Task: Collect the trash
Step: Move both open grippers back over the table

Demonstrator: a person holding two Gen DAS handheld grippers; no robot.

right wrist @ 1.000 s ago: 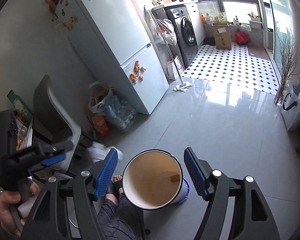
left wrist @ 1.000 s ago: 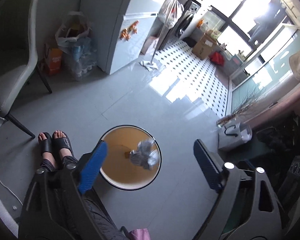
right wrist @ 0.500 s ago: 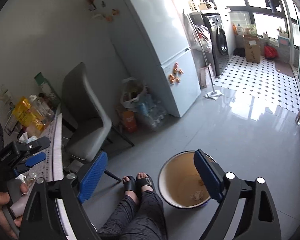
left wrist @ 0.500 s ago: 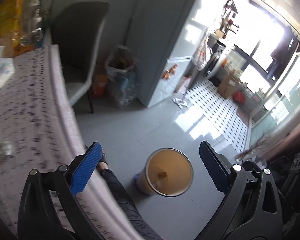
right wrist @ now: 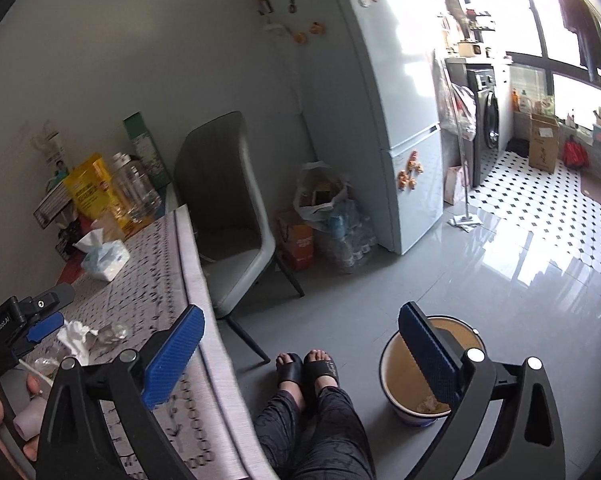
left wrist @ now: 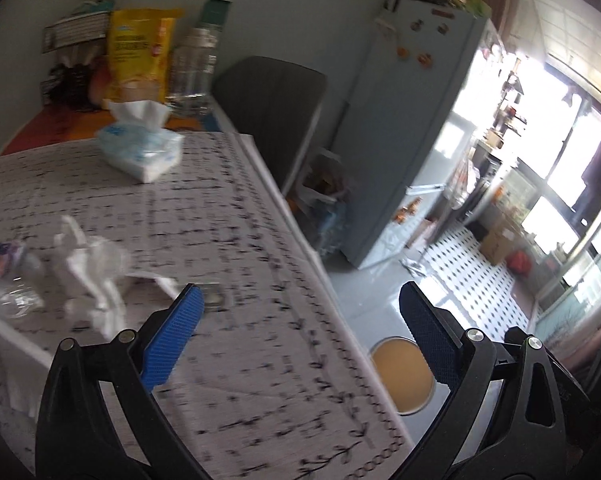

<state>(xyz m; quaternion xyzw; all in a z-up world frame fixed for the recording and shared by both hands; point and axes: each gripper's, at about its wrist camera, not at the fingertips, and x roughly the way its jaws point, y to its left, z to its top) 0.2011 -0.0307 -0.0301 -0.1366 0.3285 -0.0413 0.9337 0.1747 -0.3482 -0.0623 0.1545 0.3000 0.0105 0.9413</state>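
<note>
My left gripper is open and empty above the patterned table's right edge. Crumpled white paper, a crushed clear plastic piece and a small flat wrapper lie on the table ahead and to its left. The trash bin, a round tub with a tan inside, stands on the floor below. My right gripper is open and empty over the floor, with the bin behind its right finger. A trash scrap lies inside. The left gripper shows at the right wrist view's left edge, near the crumpled paper.
A tissue pack, a yellow bag and a clear bottle stand at the table's far end. A grey chair sits by the table. The person's feet in sandals rest beside the bin. A fridge stands behind.
The left gripper has swung up from over the bin to over the table, empty after the crumpled wad fell into the bin. The right gripper has shifted left, away from the bin.
</note>
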